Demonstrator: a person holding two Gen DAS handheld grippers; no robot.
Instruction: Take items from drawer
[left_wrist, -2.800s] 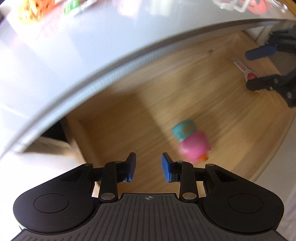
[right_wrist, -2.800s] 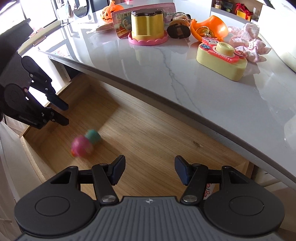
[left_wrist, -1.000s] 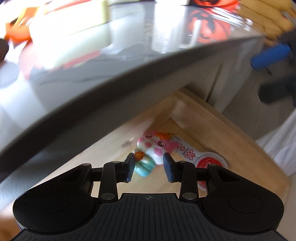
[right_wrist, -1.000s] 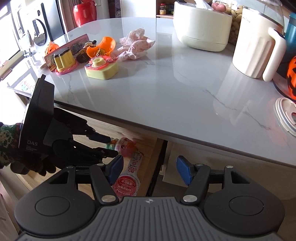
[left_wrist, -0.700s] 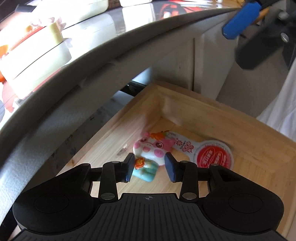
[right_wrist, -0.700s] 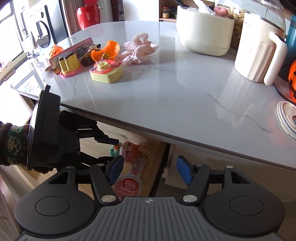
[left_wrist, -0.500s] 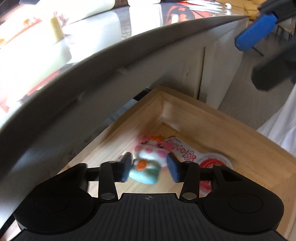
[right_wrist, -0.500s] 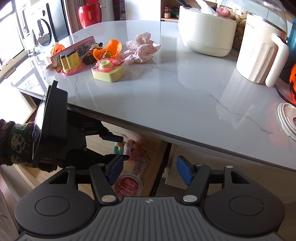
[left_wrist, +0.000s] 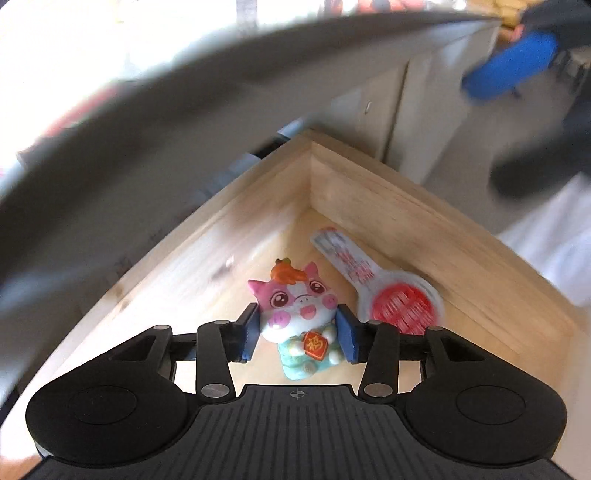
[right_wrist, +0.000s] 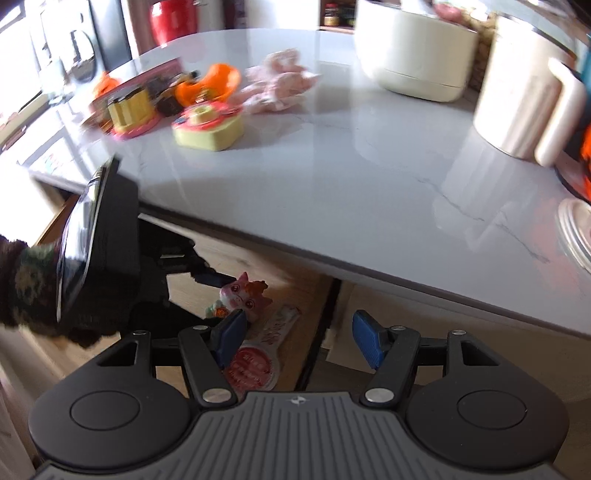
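A pink pig figure (left_wrist: 295, 306) in a teal outfit stands in the far right corner of the open wooden drawer (left_wrist: 406, 206). My left gripper (left_wrist: 299, 334) points down over it. Its jaws are closing, and the blue pads touch the figure's cheeks on both sides. A flat white packet with a red round end (left_wrist: 399, 302) lies beside the figure against the drawer wall. In the right wrist view the pig figure (right_wrist: 243, 295) and the packet (right_wrist: 255, 363) show under the counter edge. My right gripper (right_wrist: 299, 341) hovers open above the drawer's right end with nothing between its fingers.
The grey marble countertop (right_wrist: 332, 166) overhangs the drawer. On it stand a yellow toy camera (right_wrist: 208, 127), several small toys behind it, a cream pot (right_wrist: 417, 55) and a white jug (right_wrist: 528, 103). A gloved hand (right_wrist: 22, 280) holds the left tool.
My left gripper chased the rolling pig figure into the drawer's corner, opened wider, and now closes round its head. The right gripper has kept its place and its opening.
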